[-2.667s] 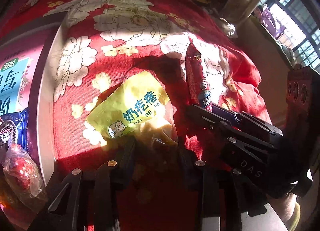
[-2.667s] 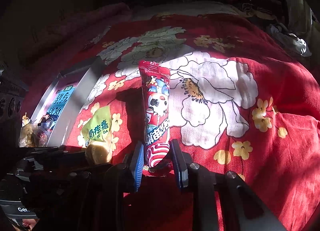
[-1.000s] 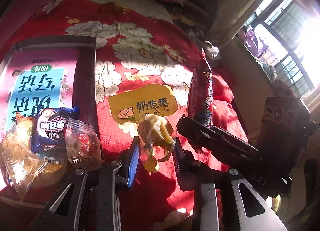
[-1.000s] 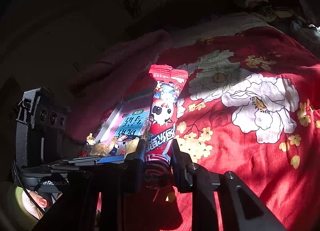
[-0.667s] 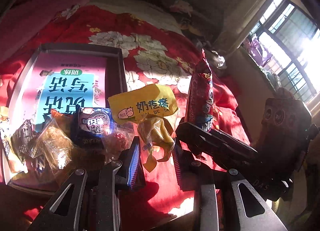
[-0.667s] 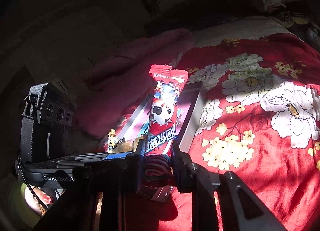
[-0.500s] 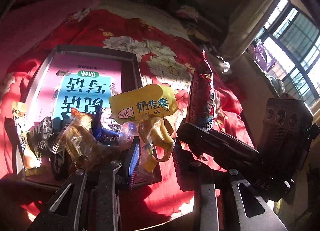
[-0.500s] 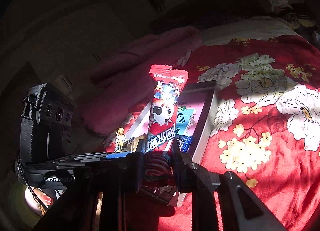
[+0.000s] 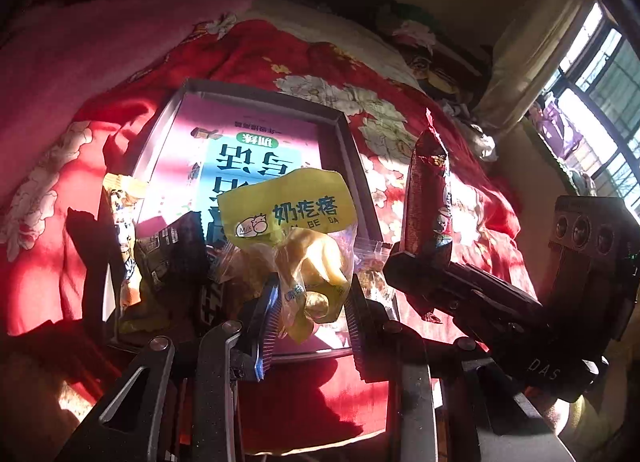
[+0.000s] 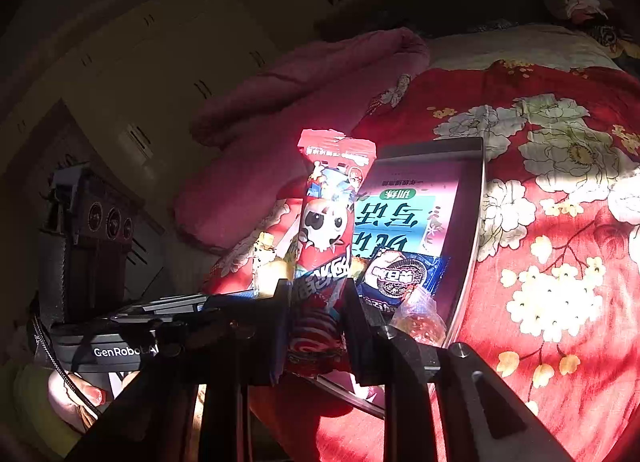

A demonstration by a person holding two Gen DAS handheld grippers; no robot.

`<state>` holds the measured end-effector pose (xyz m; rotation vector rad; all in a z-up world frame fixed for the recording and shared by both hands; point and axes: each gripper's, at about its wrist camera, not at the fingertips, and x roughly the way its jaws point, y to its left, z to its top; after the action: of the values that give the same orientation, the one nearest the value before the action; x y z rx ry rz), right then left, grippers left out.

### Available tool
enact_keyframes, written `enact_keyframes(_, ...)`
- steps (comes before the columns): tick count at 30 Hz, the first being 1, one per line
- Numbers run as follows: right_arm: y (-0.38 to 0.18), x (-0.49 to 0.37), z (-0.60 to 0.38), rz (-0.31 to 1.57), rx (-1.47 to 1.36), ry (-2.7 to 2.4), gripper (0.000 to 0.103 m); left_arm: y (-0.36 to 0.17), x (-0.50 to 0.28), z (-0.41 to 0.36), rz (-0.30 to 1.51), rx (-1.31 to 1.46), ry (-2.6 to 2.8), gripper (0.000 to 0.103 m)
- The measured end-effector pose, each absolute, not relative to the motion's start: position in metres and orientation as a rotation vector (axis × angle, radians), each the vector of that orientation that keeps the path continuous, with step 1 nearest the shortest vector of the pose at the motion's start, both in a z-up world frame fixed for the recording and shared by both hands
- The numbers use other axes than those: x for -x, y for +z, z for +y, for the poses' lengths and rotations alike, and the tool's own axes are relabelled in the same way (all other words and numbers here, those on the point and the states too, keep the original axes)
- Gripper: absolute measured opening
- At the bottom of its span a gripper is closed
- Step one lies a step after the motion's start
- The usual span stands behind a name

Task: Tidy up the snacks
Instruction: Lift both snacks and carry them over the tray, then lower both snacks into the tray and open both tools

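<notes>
Yellow snack bag [image 9: 294, 246] sits pinched between my left gripper [image 9: 310, 326] fingers, above the tray [image 9: 352, 166]; my right gripper [image 10: 314, 326] clamps the red wrapper [image 10: 326, 230] upright beside it.

Yellow snack bag [image 9: 286, 210]: you are looking at glossy plastic film, printed on top, clear and crinkled lower down.
Red snack packet [image 10: 328, 222]: shiny printed foil-like wrapper is catching the sun.
Tray [image 9: 344, 166]: smooth grey rim is looking like matt metal; a glossy printed sheet is lining its floor.
Bedspread [image 10: 560, 262]: satiny red floral cloth is gleaming.
Pink blanket [image 9: 100, 42]: soft matt fleece is showing.
Left gripper [image 9: 310, 318]: matt black plastic, ribbed pads.
</notes>
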<state>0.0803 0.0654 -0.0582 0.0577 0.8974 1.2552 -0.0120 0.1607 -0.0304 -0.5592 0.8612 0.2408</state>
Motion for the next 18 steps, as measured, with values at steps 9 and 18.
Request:
enact_keyframes(9, -0.074, -0.086, 0.063, 0.951, -0.053, 1.214, 0.025, -0.040, 0.009, 0.156, 0.894, 0.526, 0.250, 0.032)
enact_keyframes(18, -0.081, -0.082, 0.065, 0.958, 0.004, 1.191, 0.025, -0.055, 0.004, 0.152, 0.946, 0.528, 0.240, 0.032)
